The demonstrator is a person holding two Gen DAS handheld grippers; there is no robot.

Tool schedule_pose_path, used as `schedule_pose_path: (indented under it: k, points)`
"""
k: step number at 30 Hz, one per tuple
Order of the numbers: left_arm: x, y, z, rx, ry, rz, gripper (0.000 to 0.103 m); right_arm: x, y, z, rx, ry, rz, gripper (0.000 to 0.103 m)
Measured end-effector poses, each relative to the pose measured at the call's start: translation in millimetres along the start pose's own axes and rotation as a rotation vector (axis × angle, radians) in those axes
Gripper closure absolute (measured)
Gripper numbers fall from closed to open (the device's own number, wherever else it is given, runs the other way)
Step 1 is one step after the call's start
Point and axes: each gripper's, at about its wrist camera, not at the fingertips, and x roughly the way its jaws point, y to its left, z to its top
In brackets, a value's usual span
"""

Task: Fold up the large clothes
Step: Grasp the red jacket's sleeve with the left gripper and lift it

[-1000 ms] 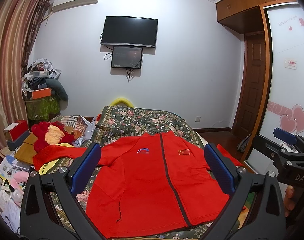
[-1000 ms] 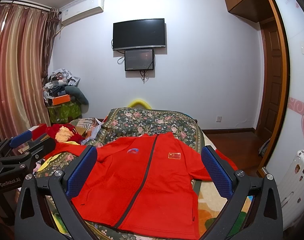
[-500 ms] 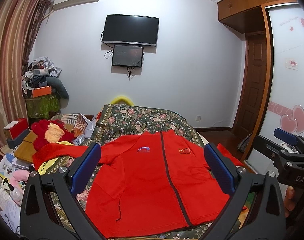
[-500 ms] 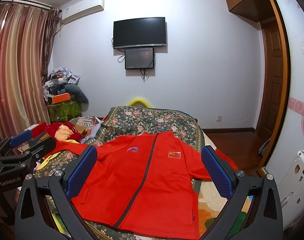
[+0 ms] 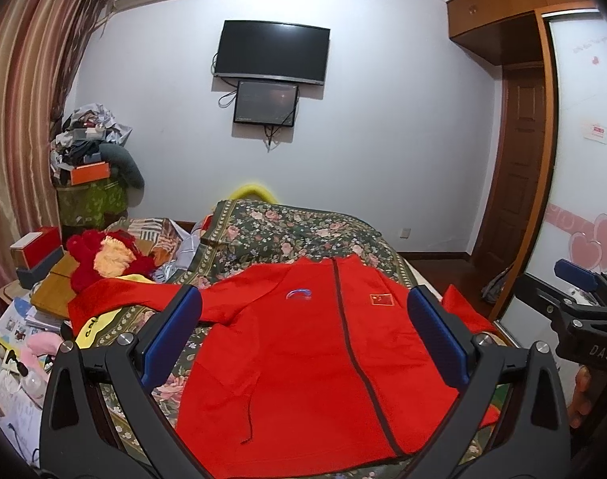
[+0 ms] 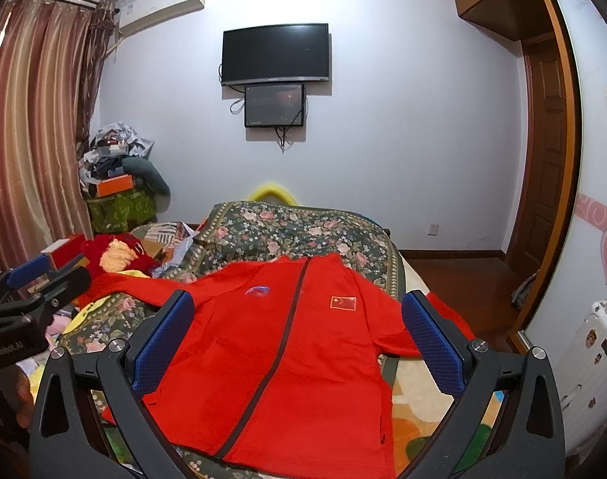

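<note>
My left gripper (image 5: 303, 343) stands spread wide with nothing between its blue pads, and so does my right gripper (image 6: 297, 341). Both hover above the near hem of the red jacket (image 5: 323, 351), which lies front-up and zipped on the floral bedspread (image 5: 303, 227), collar towards twelve o'clock. One sleeve runs out to nine o'clock over the bed's edge (onto clutter); the other drops off at three o'clock. Open bedspread lies beyond the collar. Each tool is level, pointing at twelve o'clock, side by side.
</note>
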Motion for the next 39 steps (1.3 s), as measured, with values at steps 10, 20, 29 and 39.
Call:
schedule_pose_path:
  k: [10, 20, 29, 39]
  points:
    - [63, 56, -1, -0.073, 0.078, 0.098, 0.0, 64, -5, -2, -0.018, 0.1, -0.025, 0.0]
    - [157, 177, -19, -0.218, 0.194, 0.291, 0.0, 144, -8, -1, -0.049, 0.208, -0.037, 0.0]
    - [222, 314, -45, -0.416, 0.365, 0.324, 0.0, 220, -5, -5, -0.131, 0.33, -0.082, 0.0]
    - [283, 419, -103, -0.814, 0.534, 0.196, 0.0, 288, -1, -25, -0.117, 0.486, -0.02, 0.0]
